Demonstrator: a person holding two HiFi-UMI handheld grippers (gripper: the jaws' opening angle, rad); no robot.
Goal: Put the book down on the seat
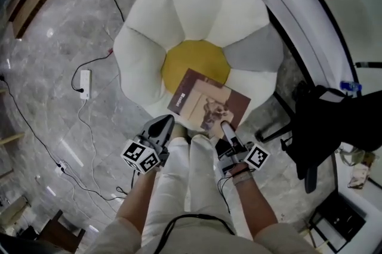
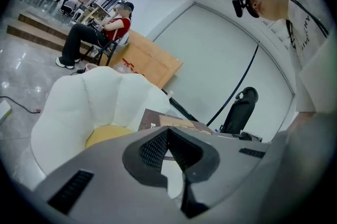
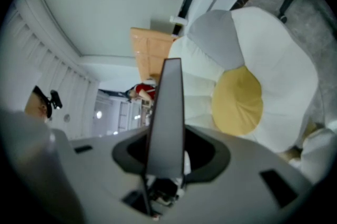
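Brown, flat and thin, the book hangs over my puffy white-petalled, yellow-centred flower seat, its near edge pinched in my right gripper, my left gripper pressed together, empty.

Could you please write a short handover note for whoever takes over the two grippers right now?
Left gripper: shut, empty, by the front edge of the seat.
Right gripper: shut on the near edge of the book.
Book: over the front of the seat, its far corner reaching the yellow centre. I cannot tell whether it rests on the cushion yet.
Done: the book is over the seat.
Left: lower it flat, open the right jaws, and draw back.
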